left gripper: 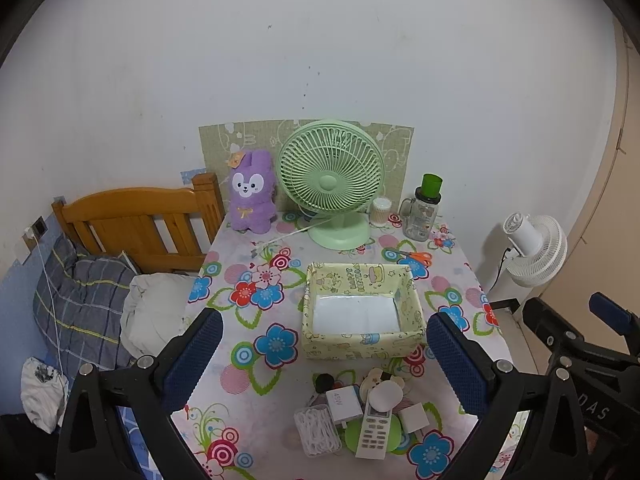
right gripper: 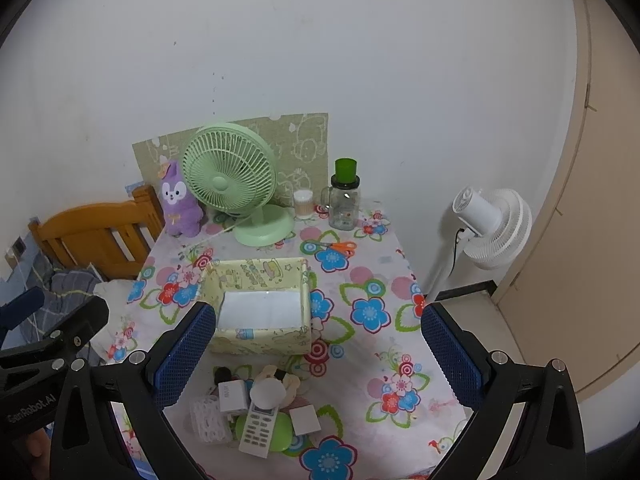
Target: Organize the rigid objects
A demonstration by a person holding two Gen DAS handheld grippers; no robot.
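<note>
Remote control (left gripper: 374, 432) lengthwise toward storage box (left gripper: 362, 346), both grippers' jaws spread, empty.

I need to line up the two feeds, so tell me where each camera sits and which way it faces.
Left wrist: on the left gripper, above the table's near edge, looking along its open blue fingers toward the yellow box and green fan; the right gripper shows at the right edge.
Right wrist: on the right gripper, further right, facing the same wall; the left gripper shows at the left edge.
Shared: the box, fan, scissors, white remote and purple plush.
</note>
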